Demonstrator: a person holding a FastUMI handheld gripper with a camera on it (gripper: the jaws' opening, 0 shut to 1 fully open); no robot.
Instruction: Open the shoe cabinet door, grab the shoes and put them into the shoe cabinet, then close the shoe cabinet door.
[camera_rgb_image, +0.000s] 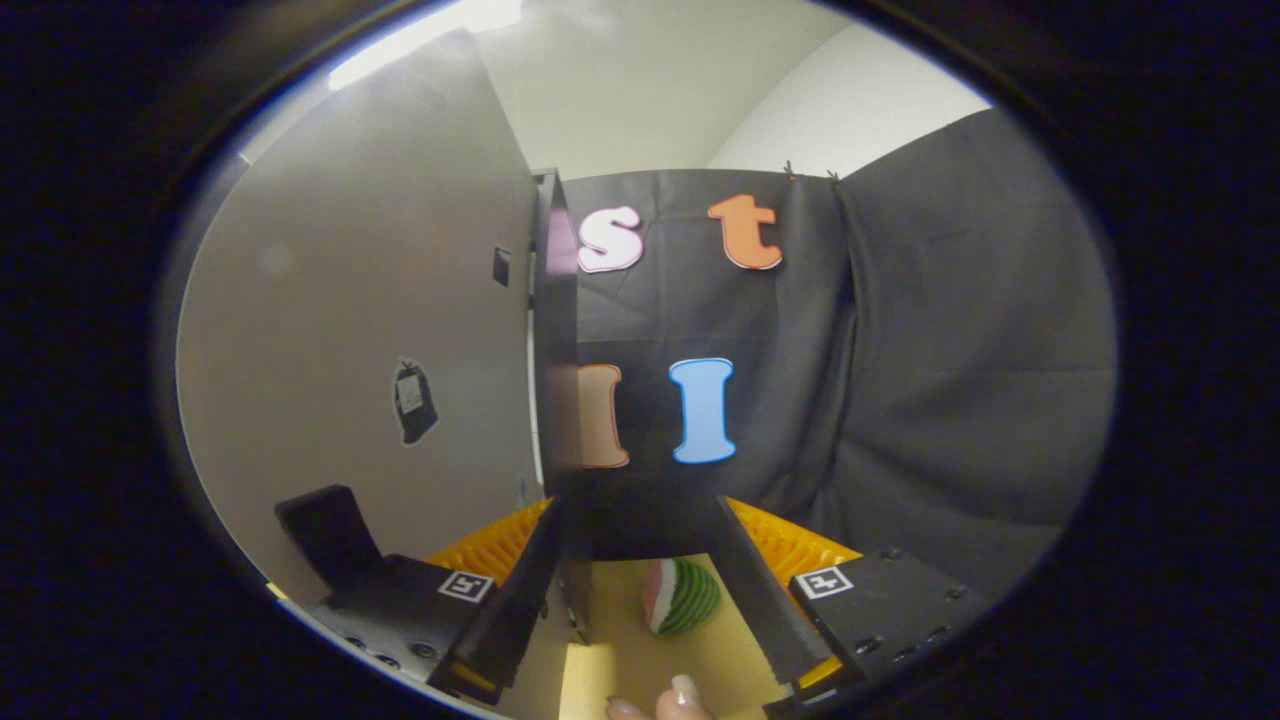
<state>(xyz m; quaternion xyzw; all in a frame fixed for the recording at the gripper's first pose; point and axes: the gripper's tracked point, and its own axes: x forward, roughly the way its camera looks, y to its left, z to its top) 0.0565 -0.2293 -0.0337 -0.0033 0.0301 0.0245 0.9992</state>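
The shoe cabinet door (370, 330) was a flat, smooth, light grey panel with a matte finish. It stood upright, with its long axis vertical. Its dark, narrow free edge (556, 330) faced the camera and ran straight down to a point just ahead of the fingers. A small dark rectangular fitting (501, 266) sat high on the panel near that edge, and a dark tag-shaped sticker (413, 402) lay lower on the panel face. It could not be told from this view how far the door stood open.

The gripper (640, 610) was set with its jaws spread wide apart, gripping nothing. The left finger lay just beside the lower end of the door's edge; contact could not be confirmed. The right finger stood well apart from the door.

Beyond the door's edge, between the two fingers, a small rounded toy watermelon slice (682, 597) with a green-striped rind and a pink face rested on a smooth pale yellow surface (620, 660). An orange ribbed mat (790, 550) with a curved outline lay further from the door, behind both fingers. A person's fingertips (672, 700) showed nearest the camera, to the right of the door's edge.
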